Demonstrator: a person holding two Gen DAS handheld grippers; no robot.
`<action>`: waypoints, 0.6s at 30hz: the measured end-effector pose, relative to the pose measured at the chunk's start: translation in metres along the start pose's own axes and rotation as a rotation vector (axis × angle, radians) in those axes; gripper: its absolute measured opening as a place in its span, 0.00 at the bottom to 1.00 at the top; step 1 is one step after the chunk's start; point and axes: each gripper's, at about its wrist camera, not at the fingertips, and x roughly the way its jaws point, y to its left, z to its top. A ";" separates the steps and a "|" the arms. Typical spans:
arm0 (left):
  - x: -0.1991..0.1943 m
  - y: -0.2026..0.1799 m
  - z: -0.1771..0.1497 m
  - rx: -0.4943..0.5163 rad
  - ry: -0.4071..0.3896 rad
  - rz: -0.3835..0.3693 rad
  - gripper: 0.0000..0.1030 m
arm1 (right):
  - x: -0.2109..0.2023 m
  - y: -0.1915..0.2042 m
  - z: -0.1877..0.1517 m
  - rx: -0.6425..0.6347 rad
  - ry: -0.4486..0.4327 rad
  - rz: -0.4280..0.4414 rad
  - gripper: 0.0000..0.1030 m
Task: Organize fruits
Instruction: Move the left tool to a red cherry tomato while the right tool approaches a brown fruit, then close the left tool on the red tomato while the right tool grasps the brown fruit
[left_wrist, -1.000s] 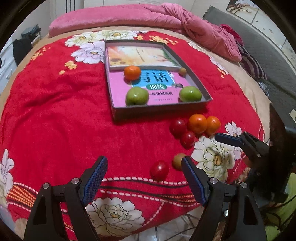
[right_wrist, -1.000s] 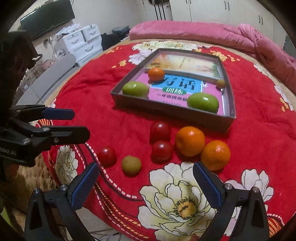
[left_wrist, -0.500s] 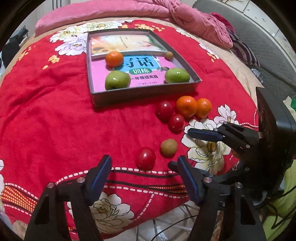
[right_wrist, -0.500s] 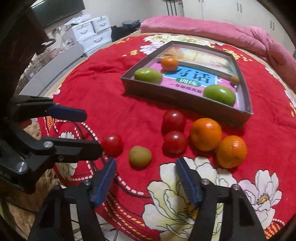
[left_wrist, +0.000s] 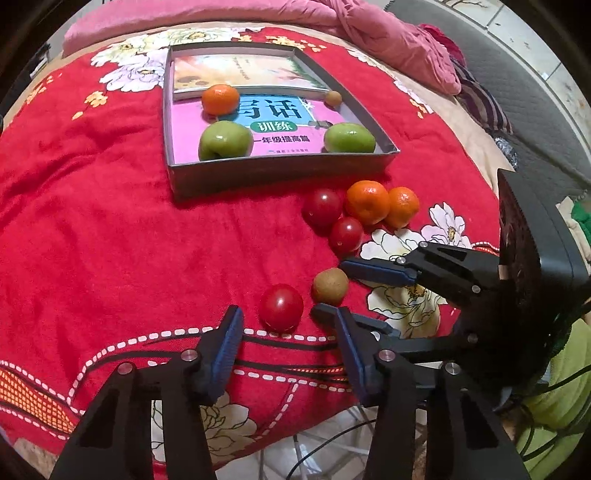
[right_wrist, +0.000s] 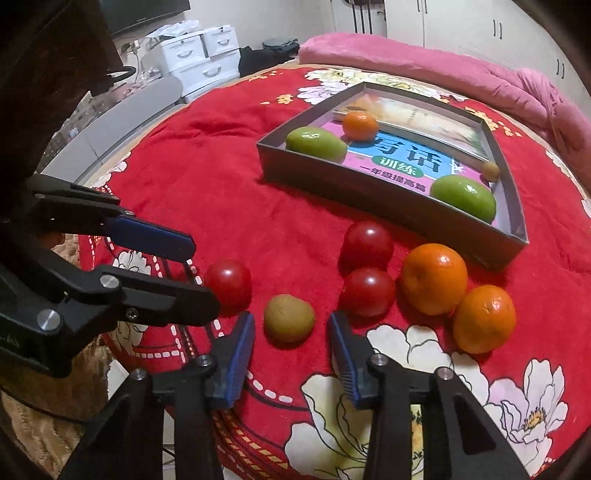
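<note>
**Both grippers closing in on loose fruit at the near edge of the bed**

Red floral blanket (left_wrist: 110, 229) covered the bed. A shallow grey box (left_wrist: 280, 173) sat on it, lined with a pink book cover, holding two green fruits (left_wrist: 225, 140) (left_wrist: 349, 137), one orange (left_wrist: 220, 98) and a small brown fruit (left_wrist: 333, 97) by its right wall.

Loose fruit lay outside the box, on the blanket in front of it: two oranges (right_wrist: 434, 278) (right_wrist: 484, 319) touching each other, two red fruits (right_wrist: 366, 245) (right_wrist: 367, 291) just beside them, and nearer the edge a lone red fruit (left_wrist: 281, 307) with a brown-green fruit (right_wrist: 289, 317) next to it.

Left gripper (left_wrist: 288, 345) pointed down at the lone red fruit. Jaws had just been closing; the fruit sat just ahead of the blue pads (left_wrist: 227, 347), not yet pinched. Jaws open.

Right gripper (right_wrist: 291, 350) was aimed at the brown-green fruit. Jaws had also just been closing; the fruit stood between the fingertips with a gap showing on each side. Not gripping.

The two tools were close together, fingers nearly crossing.
</note>
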 end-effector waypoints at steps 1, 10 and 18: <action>0.001 0.001 0.000 -0.007 0.003 -0.011 0.49 | 0.001 0.001 0.001 -0.006 -0.001 0.006 0.34; 0.017 0.003 0.001 -0.034 0.027 -0.042 0.42 | 0.003 -0.001 -0.002 -0.013 -0.005 0.021 0.28; 0.032 0.003 0.005 -0.041 0.037 -0.037 0.38 | -0.002 -0.007 -0.004 -0.010 -0.003 0.004 0.28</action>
